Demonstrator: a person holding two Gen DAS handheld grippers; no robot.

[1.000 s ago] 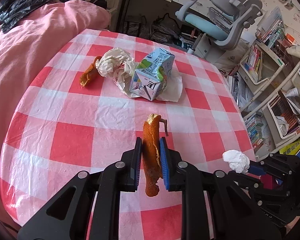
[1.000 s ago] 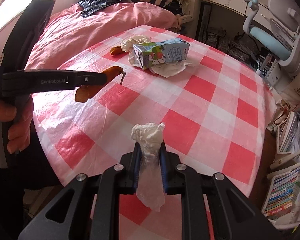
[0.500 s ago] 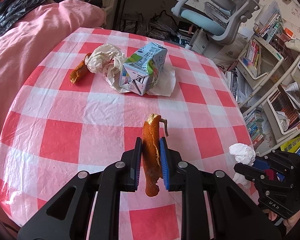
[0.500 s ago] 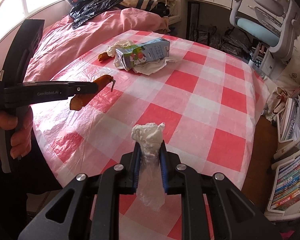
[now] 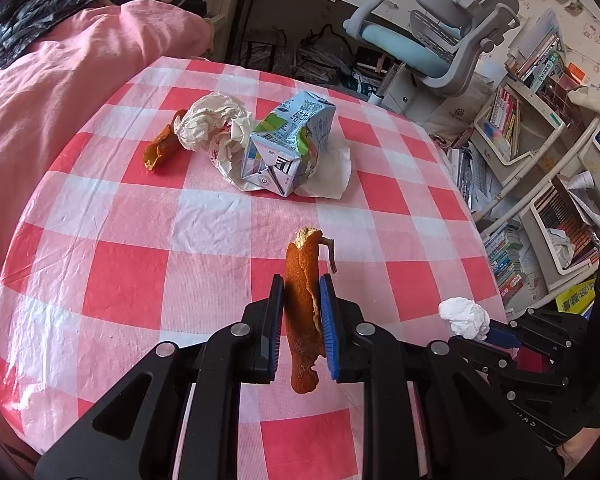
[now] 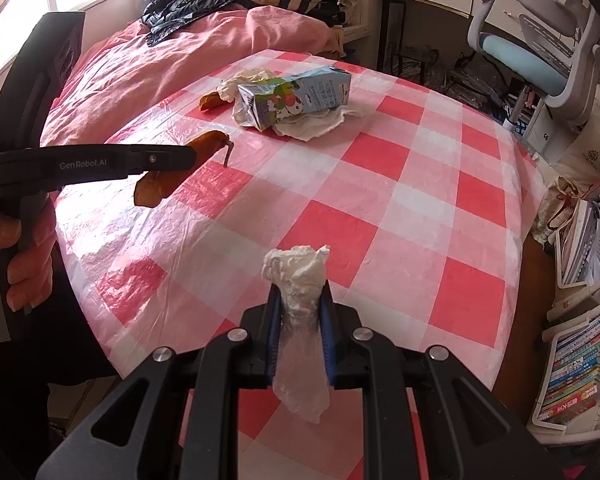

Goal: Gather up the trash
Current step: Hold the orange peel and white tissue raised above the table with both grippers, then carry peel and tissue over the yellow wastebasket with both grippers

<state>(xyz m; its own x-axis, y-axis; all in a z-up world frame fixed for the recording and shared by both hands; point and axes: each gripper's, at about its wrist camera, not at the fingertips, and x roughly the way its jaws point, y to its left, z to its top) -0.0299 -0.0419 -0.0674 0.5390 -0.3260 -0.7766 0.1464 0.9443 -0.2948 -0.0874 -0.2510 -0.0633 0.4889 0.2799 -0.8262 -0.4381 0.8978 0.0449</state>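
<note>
My left gripper is shut on an orange peel strip and holds it above the near side of the red-and-white checked table. My right gripper is shut on a crumpled white tissue, above the table's near edge; the tissue also shows in the left wrist view. On the far side of the table lie a milk carton on a white napkin, a crumpled paper wrapper and a second orange peel. The left gripper also shows in the right wrist view, at the left.
A bed with a pink cover borders the table on the left. A grey and blue office chair stands beyond the table. Shelves of books crowd the right side.
Both grippers have drawn back toward the table's near edge with their loads still held. The trash on the table has not moved.
</note>
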